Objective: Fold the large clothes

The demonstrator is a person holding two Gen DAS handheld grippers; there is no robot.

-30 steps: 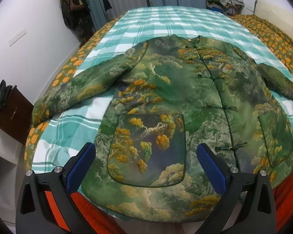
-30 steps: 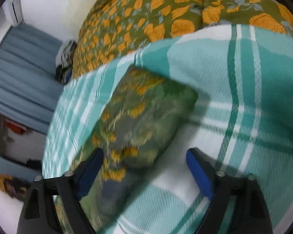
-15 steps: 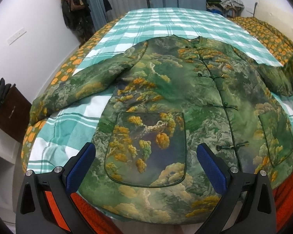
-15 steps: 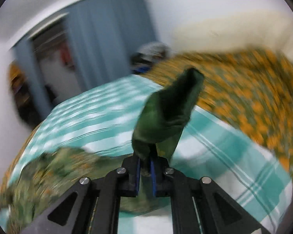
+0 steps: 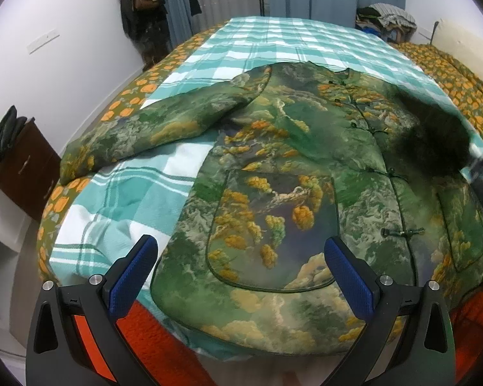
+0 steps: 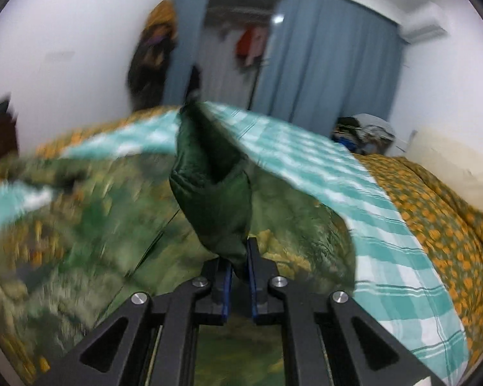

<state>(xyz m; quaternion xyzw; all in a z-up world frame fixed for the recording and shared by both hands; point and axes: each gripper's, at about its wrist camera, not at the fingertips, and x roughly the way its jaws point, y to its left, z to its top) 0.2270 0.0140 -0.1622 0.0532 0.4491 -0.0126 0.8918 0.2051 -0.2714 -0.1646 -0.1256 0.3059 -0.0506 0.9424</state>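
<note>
Left wrist view looks down from bed's foot; right wrist view sits close, lower right; both share green landscape-print padded jacket (image 5: 293, 167) (image 6: 112, 225).

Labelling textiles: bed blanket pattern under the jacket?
Teal-and-white plaid blanket, clearest in left wrist view.

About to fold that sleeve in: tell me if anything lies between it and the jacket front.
Nothing visible does. The right gripper holds the sleeve above the jacket, whose front lies flat and bare. The left gripper hangs open near the hem.

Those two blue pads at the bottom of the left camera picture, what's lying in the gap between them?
In the left wrist view, the jacket lies there: its big patch pocket, under the open left gripper.
</note>
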